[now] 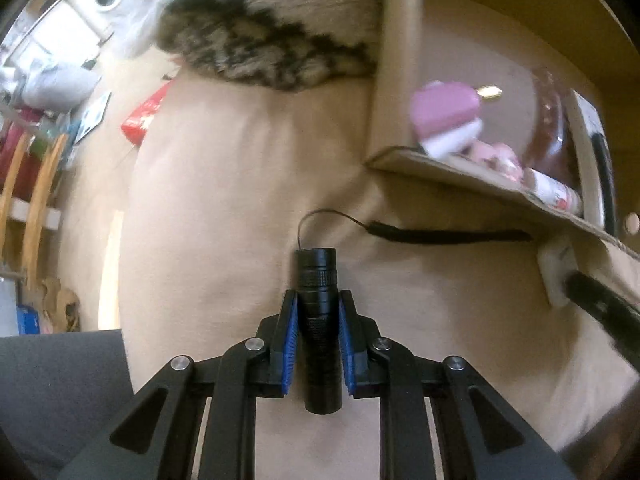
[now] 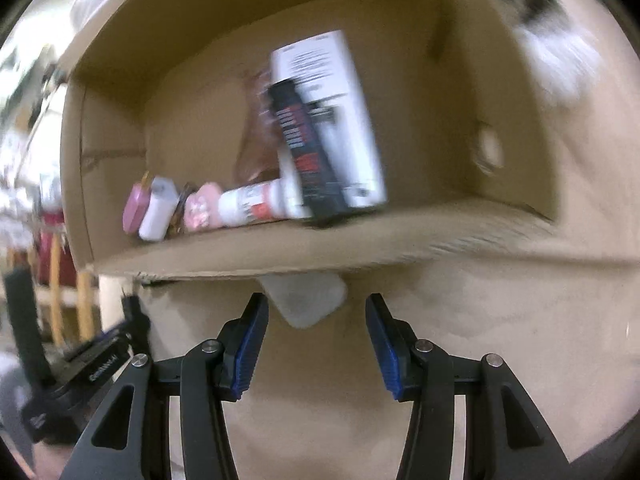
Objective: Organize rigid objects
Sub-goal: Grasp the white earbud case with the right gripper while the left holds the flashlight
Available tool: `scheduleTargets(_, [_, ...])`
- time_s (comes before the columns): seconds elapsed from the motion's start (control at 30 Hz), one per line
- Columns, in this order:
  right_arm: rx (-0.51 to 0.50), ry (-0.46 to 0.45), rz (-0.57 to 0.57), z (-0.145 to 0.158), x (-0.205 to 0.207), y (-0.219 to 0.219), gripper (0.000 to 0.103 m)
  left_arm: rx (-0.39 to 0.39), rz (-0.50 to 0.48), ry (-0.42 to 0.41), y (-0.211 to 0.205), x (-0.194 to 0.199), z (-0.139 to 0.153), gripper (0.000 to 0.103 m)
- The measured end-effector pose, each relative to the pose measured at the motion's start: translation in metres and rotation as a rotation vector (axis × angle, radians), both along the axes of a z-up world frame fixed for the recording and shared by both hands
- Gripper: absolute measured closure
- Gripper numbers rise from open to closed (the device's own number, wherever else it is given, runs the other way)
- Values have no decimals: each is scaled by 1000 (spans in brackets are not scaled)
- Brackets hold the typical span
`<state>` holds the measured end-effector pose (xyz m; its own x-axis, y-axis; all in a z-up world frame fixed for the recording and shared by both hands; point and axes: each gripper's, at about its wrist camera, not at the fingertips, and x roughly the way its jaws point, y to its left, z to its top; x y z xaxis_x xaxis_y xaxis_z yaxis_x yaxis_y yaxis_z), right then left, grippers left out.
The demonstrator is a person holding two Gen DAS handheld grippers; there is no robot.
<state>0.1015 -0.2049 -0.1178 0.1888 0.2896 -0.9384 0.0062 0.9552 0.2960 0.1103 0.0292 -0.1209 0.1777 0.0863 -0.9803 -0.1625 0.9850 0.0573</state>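
My left gripper (image 1: 318,300) is shut on a black flashlight (image 1: 318,312), held along the fingers above the beige bedding; its wrist strap (image 1: 444,236) trails right toward the cardboard box (image 1: 452,172). The box lies open on its side and holds a pink case (image 1: 442,110), a white bottle (image 2: 260,202), and a black-and-white carton (image 2: 332,132). My right gripper (image 2: 316,312) is open and empty just in front of the box's lower flap (image 2: 320,256). A white flat object (image 2: 308,300) lies between its fingertips, partly under the flap.
A spotted fur blanket (image 1: 264,36) lies beyond the beige bedding (image 1: 224,200). A red packet (image 1: 144,114) and room clutter sit at the left. A grey surface (image 1: 60,392) is at lower left. The left gripper shows in the right wrist view (image 2: 96,360).
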Motion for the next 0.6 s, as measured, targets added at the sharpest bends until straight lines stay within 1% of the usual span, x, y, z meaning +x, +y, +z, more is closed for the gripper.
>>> scheduleTargets(0.03, [-37,-5,36,-3,3,8,50,3,-6,0,-6,3,-4,86])
scheduleTargets(0.13, [-104,-25,102,-11,9,23,50,-3,-4,6,-11,5,-7,86])
scheduleTargets(0.23, [-138,-24,129,-20,12,32,49,-2,-6,11,-9,4,-8,86])
scheduleTargets(0.33, [-188,-50,167,-21,8,41,49,6,-10,11,-6,1,-9,86])
scheduleTargets(0.47, [-220,-78,205,-18,3,48,55,13,-17,0,-12,-4,-11,86])
scheduleTargets(0.6, [-208,-76,193,-14,-6,48,57,24,-31,-14,-24,-12,-7,86])
